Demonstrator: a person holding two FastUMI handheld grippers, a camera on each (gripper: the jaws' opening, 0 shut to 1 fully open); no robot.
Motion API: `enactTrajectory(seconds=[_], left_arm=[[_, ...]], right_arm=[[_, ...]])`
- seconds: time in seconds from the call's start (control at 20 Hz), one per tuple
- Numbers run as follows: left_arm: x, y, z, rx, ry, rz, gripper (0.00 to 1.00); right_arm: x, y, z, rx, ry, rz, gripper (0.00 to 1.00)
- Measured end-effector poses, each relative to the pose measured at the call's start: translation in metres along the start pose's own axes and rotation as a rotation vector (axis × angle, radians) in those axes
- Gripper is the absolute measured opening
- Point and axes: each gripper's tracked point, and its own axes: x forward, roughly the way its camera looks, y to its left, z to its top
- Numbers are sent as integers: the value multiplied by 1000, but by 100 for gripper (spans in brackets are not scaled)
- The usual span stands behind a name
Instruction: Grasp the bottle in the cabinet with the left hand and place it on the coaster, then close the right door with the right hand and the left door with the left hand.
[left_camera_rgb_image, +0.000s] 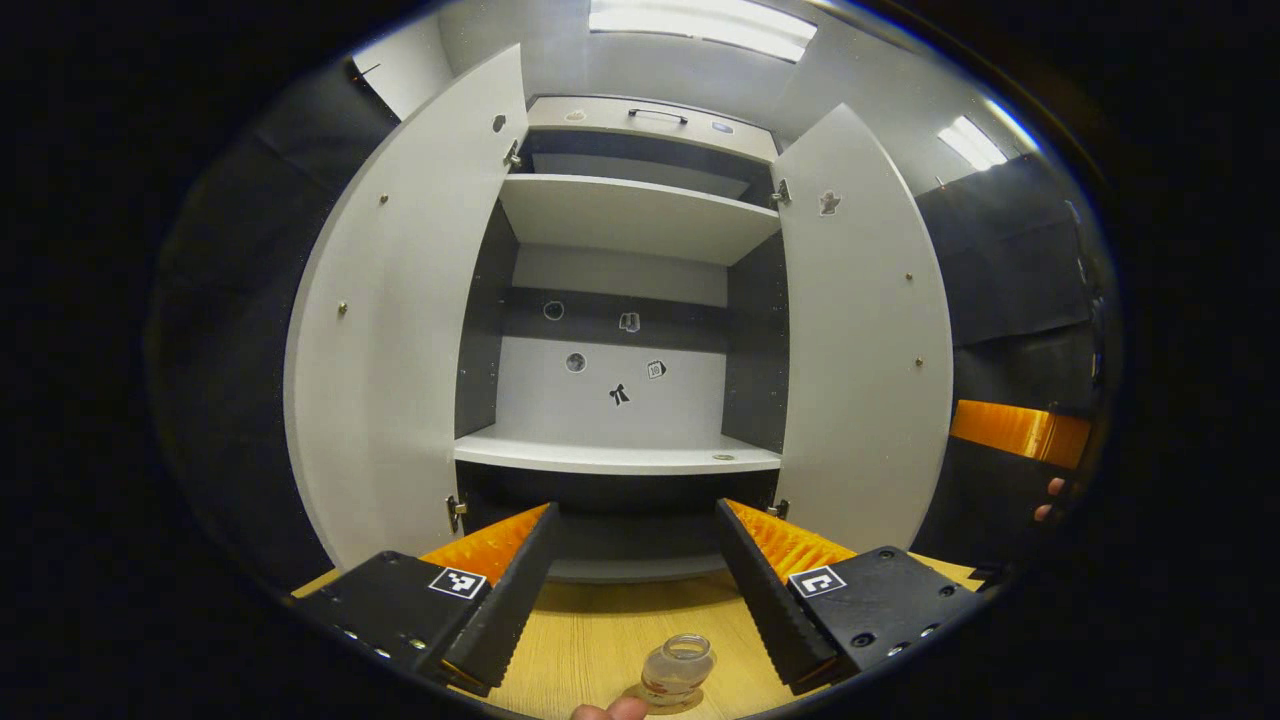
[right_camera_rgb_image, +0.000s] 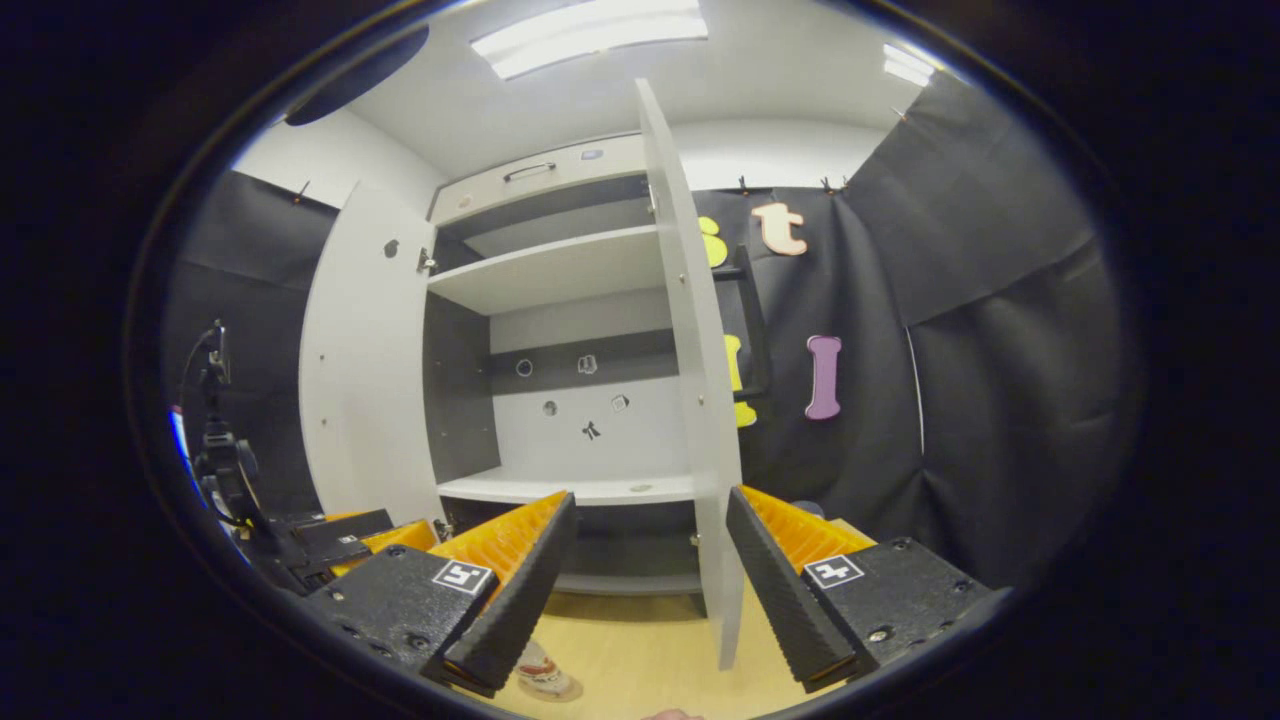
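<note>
A small clear bottle (left_camera_rgb_image: 676, 668) stands upright on a round coaster (left_camera_rgb_image: 652, 699) on the wooden tabletop, close below my left gripper (left_camera_rgb_image: 635, 505). That gripper is open, with nothing between its fingers, and faces the open cabinet (left_camera_rgb_image: 620, 455). The left door (left_camera_rgb_image: 400, 330) and the right door (left_camera_rgb_image: 865, 330) both stand wide open. In the right gripper view my right gripper (right_camera_rgb_image: 652, 495) is open, and the right door's (right_camera_rgb_image: 700, 400) free edge stands between its fingers, touching neither. The bottle (right_camera_rgb_image: 540, 672) peeks out beside one finger. The left gripper (right_camera_rgb_image: 365, 535) sits low at the left.
The cabinet shelves (left_camera_rgb_image: 640, 215) are bare apart from small stickers on the back panel. A camera stand (right_camera_rgb_image: 225, 450) rises at the far left. A person's fingertip (left_camera_rgb_image: 610, 711) shows at the bottom edge, and a hand (left_camera_rgb_image: 1050, 498) beside an orange part at the right.
</note>
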Motion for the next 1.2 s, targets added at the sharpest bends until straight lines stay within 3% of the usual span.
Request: enactTrajectory(seconds=[0.05,0.15,0.45,0.5,0.6,1.0,1.05,1.1,1.2], left_arm=[[-1,2,1,6,-1,9,94],[-3,4,4,17,-12,19,92],[-9,5,5,21,-24,29,94],[-10,6,4,16,-23,30,94],[-12,6,1,8,-17,35,94],[-18,17,-9,-1,6,70,94],[-18,17,-9,0,9,69,94],[-19,18,-9,5,8,70,94],[-19,19,-7,14,5,75,94]], right_arm=[[0,-3,5,-6,-5,-2,93],[1,-10,20,-14,-25,0,99],[7,-63,73,-42,-82,-83,98],[8,-70,79,-44,-87,-96,93],[12,-82,90,-55,-94,-115,98],[28,-111,111,-108,-123,-160,98],[32,-115,113,-112,-120,-170,93],[35,-116,115,-109,-117,-168,98],[38,-115,120,-104,-126,-163,98]])
